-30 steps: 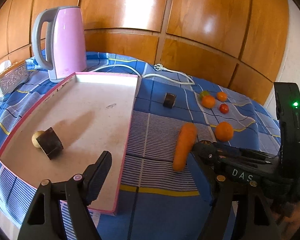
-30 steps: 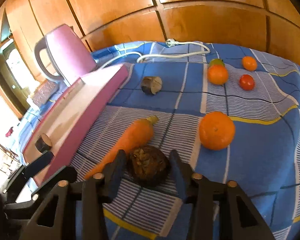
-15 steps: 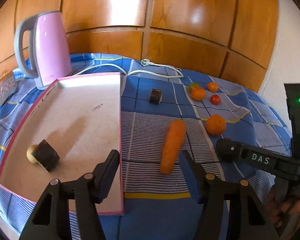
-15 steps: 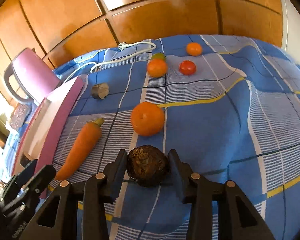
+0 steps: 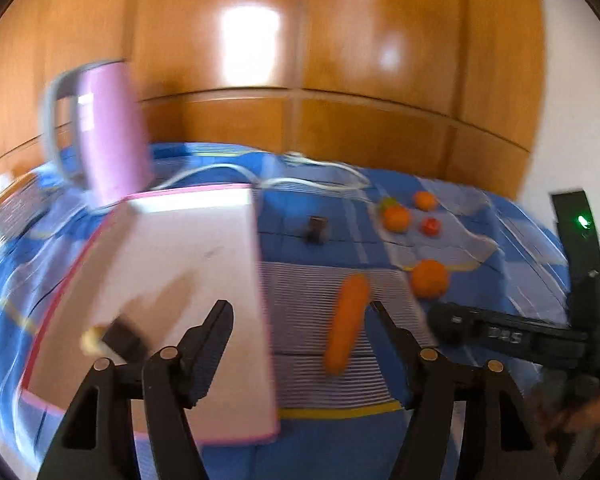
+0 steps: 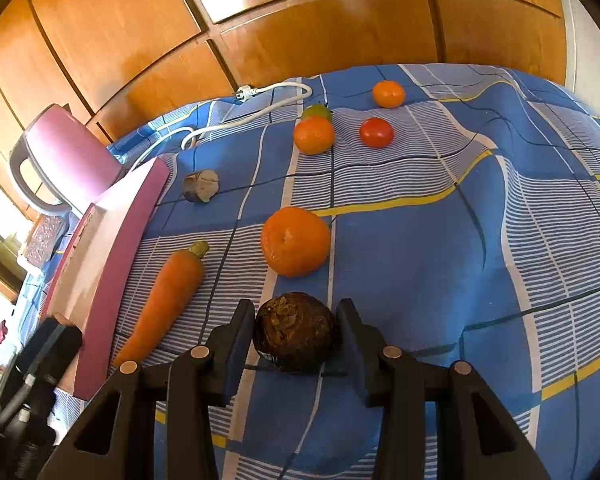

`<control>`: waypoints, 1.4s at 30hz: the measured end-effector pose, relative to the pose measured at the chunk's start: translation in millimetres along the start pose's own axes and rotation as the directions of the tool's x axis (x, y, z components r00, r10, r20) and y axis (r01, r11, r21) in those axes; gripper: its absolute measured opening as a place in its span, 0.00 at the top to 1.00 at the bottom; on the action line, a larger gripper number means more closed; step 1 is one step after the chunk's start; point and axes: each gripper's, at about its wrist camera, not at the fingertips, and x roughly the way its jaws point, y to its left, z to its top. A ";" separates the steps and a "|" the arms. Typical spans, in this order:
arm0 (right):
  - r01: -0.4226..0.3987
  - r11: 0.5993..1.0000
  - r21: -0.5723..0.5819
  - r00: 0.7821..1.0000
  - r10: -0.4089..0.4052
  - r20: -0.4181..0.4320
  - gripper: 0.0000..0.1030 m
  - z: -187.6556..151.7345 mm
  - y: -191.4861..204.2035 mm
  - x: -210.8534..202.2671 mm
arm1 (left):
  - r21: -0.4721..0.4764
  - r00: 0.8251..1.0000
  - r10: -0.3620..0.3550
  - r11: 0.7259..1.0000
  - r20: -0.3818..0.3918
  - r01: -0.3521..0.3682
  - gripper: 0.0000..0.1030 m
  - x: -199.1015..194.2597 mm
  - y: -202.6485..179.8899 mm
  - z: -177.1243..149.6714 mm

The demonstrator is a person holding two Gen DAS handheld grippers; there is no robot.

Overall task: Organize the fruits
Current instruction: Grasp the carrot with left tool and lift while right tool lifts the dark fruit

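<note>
My right gripper [image 6: 296, 338] is shut on a dark brown, rough round fruit [image 6: 296, 332], just in front of a large orange [image 6: 296, 240] on the blue checked cloth. A carrot [image 6: 164, 300] lies to its left, beside the pink tray [image 6: 116, 248]. The left wrist view is blurred. In it my left gripper [image 5: 300, 330] hangs over the tray's [image 5: 188, 248] right edge, its jaws opening with nothing between them. The carrot [image 5: 346, 324] lies just beyond its right finger. A dark chunk [image 5: 122, 340] and a small yellowish piece [image 5: 92, 338] sit in the tray.
A pink kettle [image 6: 64, 156] with a white cord [image 6: 260, 108] stands behind the tray. Farther back lie a brown chunk [image 6: 201, 186], an orange [image 6: 314, 135] with a green fruit [image 6: 318, 111] behind it, a tomato [image 6: 376, 132] and a small orange [image 6: 388, 94]. Wooden panels back the table.
My right gripper carried the brown fruit to the right, from beside the carrot to in front of the large orange. The left gripper's jaws narrowed and shifted right towards the carrot.
</note>
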 end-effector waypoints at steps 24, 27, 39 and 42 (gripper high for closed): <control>0.010 1.000 -0.026 1.000 -0.010 0.006 0.58 1.2 2.4 3.2 | 0.062 0.971 -0.068 0.995 -0.227 0.084 0.65 100.9 -32.2 15.3; 0.019 0.999 -0.039 1.000 -0.019 0.010 0.58 1.1 4.5 3.3 | 0.060 0.971 -0.070 0.994 -0.230 0.086 0.66 100.0 -31.0 14.3; 0.082 0.989 -0.119 0.997 -0.080 0.018 0.56 -1.6 16.0 7.9 | 0.078 0.990 -0.040 0.996 -0.137 0.051 0.70 55.6 -30.5 -16.0; 0.110 0.983 -0.146 0.994 -0.107 0.025 0.57 -3.5 19.9 8.3 | 0.094 0.992 -0.025 0.995 -0.122 0.037 0.70 42.2 -35.5 -26.8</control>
